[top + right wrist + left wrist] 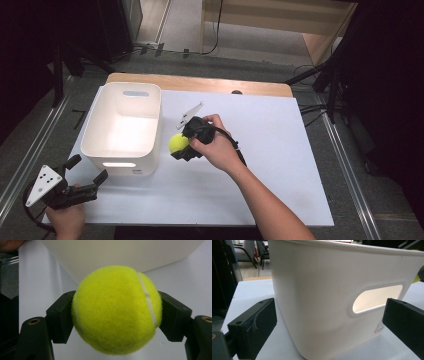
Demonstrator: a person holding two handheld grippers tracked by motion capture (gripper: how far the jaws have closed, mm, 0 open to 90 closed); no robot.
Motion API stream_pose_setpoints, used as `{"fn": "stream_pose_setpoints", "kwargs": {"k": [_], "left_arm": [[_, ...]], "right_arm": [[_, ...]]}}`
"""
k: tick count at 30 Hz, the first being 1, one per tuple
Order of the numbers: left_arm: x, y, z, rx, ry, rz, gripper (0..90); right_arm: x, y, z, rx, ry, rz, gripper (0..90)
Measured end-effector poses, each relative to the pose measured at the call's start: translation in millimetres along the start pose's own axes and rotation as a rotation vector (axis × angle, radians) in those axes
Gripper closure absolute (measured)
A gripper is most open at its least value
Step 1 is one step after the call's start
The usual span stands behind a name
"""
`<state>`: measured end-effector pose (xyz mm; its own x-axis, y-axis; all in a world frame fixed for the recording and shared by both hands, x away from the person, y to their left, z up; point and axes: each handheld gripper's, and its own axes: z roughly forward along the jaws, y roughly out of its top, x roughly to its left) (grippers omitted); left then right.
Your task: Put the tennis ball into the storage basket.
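A yellow tennis ball (177,143) (116,311) is clamped between the jaws of my right gripper (180,146) (116,315), just right of the white bin (122,127) and close to its side wall (120,252). My left gripper (86,171) (329,322) stands open near the table's front left corner, its jaws pointing at the bin's near end, where an oval handle slot (375,298) shows. Nothing sits between its jaws. The bin looks empty in the high view.
The white board (270,150) covers a wooden table whose far edge (200,82) shows behind the bin. Metal rails (345,165) run along both sides. Bare board stretches to the right of my right forearm.
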<state>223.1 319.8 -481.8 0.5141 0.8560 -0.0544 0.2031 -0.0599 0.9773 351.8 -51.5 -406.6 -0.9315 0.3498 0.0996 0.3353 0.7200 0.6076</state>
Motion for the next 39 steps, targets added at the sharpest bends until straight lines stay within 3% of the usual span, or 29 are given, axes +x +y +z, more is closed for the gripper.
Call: {"fn": "stream_pose_setpoints", "kwargs": {"k": [5, 6, 8, 16, 18, 24, 25, 27, 39], "left_arm": [[0.1, 0.0, 0.0, 0.000, 0.000, 0.000, 0.0], [0.1, 0.0, 0.0, 0.000, 0.000, -0.001, 0.0], [0.2, 0.0, 0.0, 0.001, 0.000, 0.001, 0.0], [0.2, 0.0, 0.0, 0.002, -0.001, 0.001, 0.0], [0.2, 0.0, 0.0, 0.001, -0.001, 0.000, 0.0], [0.2, 0.0, 0.1, 0.000, -0.001, -0.001, 0.0], [0.2, 0.0, 0.1, 0.000, -0.001, -0.001, 0.0], [0.2, 0.0, 0.1, -0.001, -0.001, -0.001, 0.0], [0.3, 0.0, 0.1, 0.000, -0.002, -0.002, 0.0]], "right_arm": [[-0.4, 6.3, -2.9, -0.017, 0.006, -0.027, 22.9], [1.4, 6.9, -4.2, -0.006, 0.005, -0.003, 22.9], [-0.3, 10.0, -5.1, -0.017, 0.003, -0.036, 23.0], [2.2, 19.5, -9.0, -0.017, 0.008, -0.048, 23.0], [4.0, 22.1, -10.8, -0.006, 0.001, -0.028, 23.0], [4.5, 29.0, -13.7, -0.013, 0.010, -0.039, 23.0], [3.3, 30.4, -13.6, -0.024, 0.013, -0.060, 22.9], [5.0, 32.5, -16.1, -0.013, 0.010, -0.038, 23.0], [6.3, 46.4, -23.9, -0.029, 0.018, -0.063, 23.0]]}}
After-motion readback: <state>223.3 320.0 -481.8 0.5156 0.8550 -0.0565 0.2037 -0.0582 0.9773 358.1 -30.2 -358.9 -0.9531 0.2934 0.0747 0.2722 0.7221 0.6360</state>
